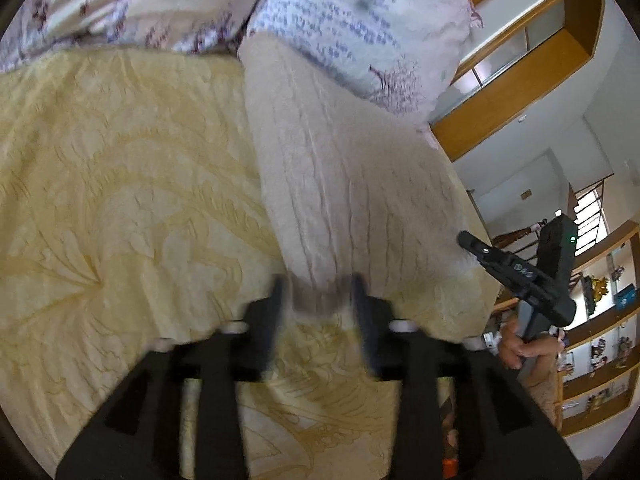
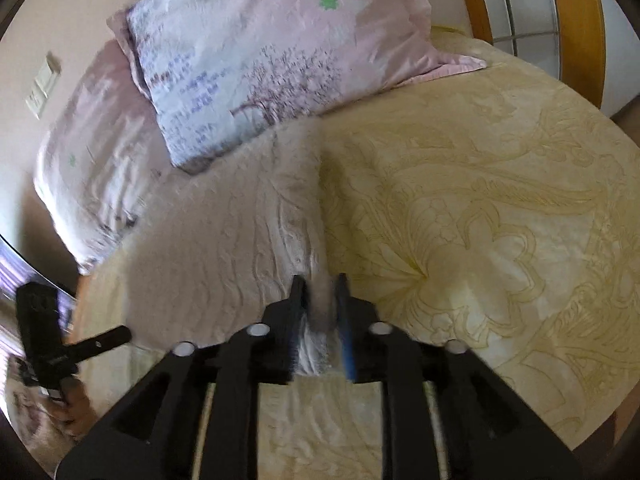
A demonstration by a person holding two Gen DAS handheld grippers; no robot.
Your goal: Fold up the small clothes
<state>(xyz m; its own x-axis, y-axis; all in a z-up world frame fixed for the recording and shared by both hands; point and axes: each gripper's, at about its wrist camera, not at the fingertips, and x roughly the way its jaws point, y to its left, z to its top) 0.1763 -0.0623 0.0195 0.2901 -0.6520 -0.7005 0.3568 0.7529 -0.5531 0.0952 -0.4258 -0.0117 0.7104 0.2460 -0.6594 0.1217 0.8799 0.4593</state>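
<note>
A cream cable-knit garment [image 1: 344, 184] stretches over the yellow bedspread toward the pillows. My left gripper [image 1: 318, 292] is shut on its near edge, with knit fabric bunched between the fingers. The right gripper's body [image 1: 528, 280] shows at the right of the left wrist view, held by a hand. In the right wrist view the same garment [image 2: 240, 232] lies left of centre, and my right gripper [image 2: 320, 304] is shut on a fold of its edge. The left gripper's body [image 2: 52, 336] shows at the lower left there.
The yellow patterned bedspread [image 2: 480, 220] covers the bed. Two pink printed pillows [image 2: 260, 52] lie at the head of the bed, one touching the garment's far end. A wooden headboard frame [image 2: 580, 20] and wooden shelves [image 1: 600, 340] stand beside the bed.
</note>
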